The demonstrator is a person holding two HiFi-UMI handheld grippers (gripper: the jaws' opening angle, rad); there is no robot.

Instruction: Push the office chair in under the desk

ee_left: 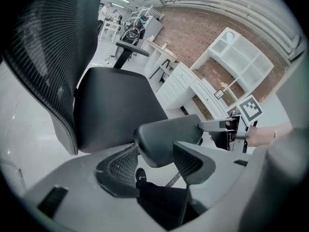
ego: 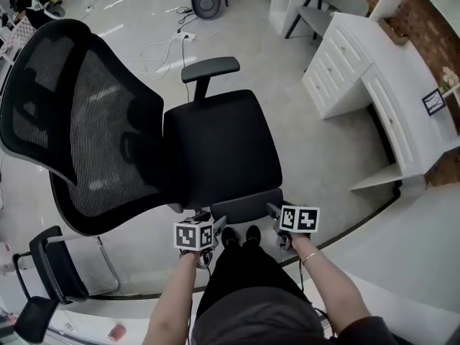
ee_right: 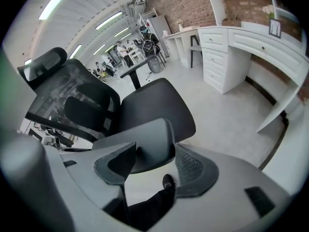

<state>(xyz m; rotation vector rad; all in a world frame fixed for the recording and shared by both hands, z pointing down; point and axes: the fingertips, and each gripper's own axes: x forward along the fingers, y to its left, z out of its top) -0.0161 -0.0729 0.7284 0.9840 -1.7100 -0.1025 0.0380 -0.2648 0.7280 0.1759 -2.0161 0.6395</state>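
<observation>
The black office chair's seat (ego: 223,146) and mesh backrest (ego: 86,121) fill the middle of the head view. Its seat faces right, toward the white desk (ego: 388,99) with drawers. The chair's near armrest (ego: 248,205) lies just in front of me. My left gripper (ego: 215,225) is shut on that armrest's left end, and my right gripper (ego: 277,214) is shut on its right end. In the left gripper view the armrest (ee_left: 169,137) sits between the jaws of the left gripper (ee_left: 154,161). The right gripper view shows the armrest (ee_right: 145,144) between the right gripper's (ee_right: 154,166) jaws, with the desk (ee_right: 251,42) beyond.
A second black chair (ego: 50,264) with a metal frame stands at lower left. Cables (ego: 165,49) lie on the floor behind the chair. A grey stool (ego: 320,16) stands by the far desk. My shoes (ego: 241,236) are under the armrest. Open floor separates seat and desk.
</observation>
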